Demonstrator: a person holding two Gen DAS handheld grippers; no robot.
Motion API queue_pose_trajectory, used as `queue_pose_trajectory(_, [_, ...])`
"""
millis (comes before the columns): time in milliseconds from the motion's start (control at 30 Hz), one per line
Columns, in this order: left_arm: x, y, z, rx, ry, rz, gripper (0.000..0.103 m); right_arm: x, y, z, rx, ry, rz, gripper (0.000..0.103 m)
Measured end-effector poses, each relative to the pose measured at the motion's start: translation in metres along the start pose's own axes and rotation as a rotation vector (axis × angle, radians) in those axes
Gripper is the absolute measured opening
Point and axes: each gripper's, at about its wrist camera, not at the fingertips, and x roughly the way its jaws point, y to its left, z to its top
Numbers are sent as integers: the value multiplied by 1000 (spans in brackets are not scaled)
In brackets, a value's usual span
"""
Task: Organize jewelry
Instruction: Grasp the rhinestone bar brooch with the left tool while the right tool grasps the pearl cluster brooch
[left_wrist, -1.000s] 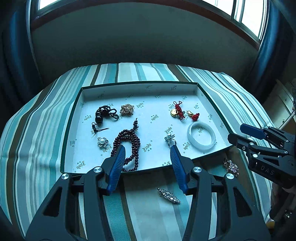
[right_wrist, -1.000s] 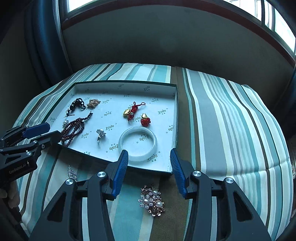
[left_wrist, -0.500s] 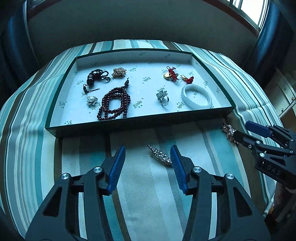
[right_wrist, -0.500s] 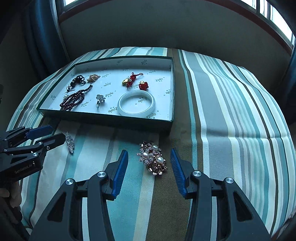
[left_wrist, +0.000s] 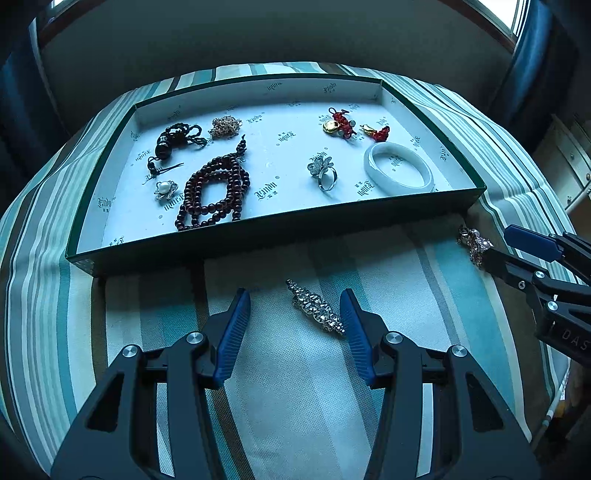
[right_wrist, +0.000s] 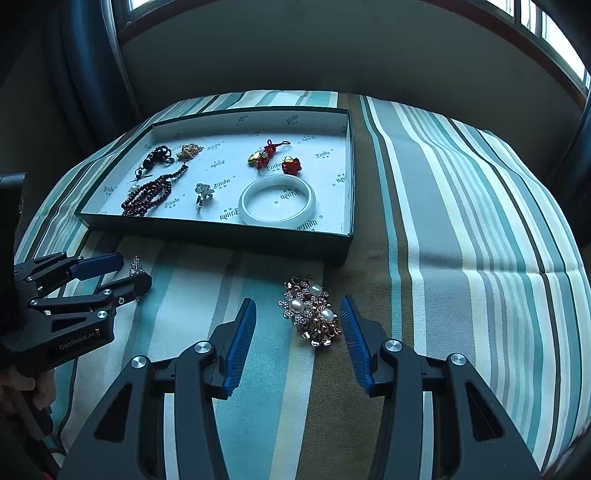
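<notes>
Both our grippers have dropped from over the tray (left_wrist: 476, 188) to the striped cloth (right_wrist: 461, 221) before its near edge. Our left gripper (left_wrist: 293, 323) stands open astride the long rhinestone brooch (left_wrist: 316, 308), our right gripper (right_wrist: 297, 323) open astride the pearl flower brooch (right_wrist: 312, 310); neither pinches yet. We straddle each piece to close on its sides. Already inside the tray lie the white bangle (left_wrist: 399, 170), bead strand (left_wrist: 214, 195) and ring (left_wrist: 325, 173).
</notes>
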Motion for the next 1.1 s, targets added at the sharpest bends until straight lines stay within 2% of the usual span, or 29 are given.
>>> queue_pose_trajectory(267, [-2,4,-3,10,4,-4,48,0,-2,1,2,0,2,48])
queue_pose_trajectory(333, [-3,2,-2,23,5,-19,36,0,-2,1,2,0,1,48])
queue_pose_trajectory(400, [-3,0,-2,44,8,-25,29,0,-3,1,3,-2,2,48])
queue_pose_trajectory(667, [-6,11,-4,35,21,-33,29,0,-5,3,9,-4,4,48])
queue_pose_trajectory(867, [-3,6,-2,70,19,-39,29,0,-6,3,10,-2,-3,48])
queue_pose_trajectory(1000, [-3,7,-1,77,15,-41,13,2,-8,4,14,1,-6,48])
queue_pose_trajectory(1100, [-3,9,-1,78,10,-43,13,5,-10,4,18,7,-11,48])
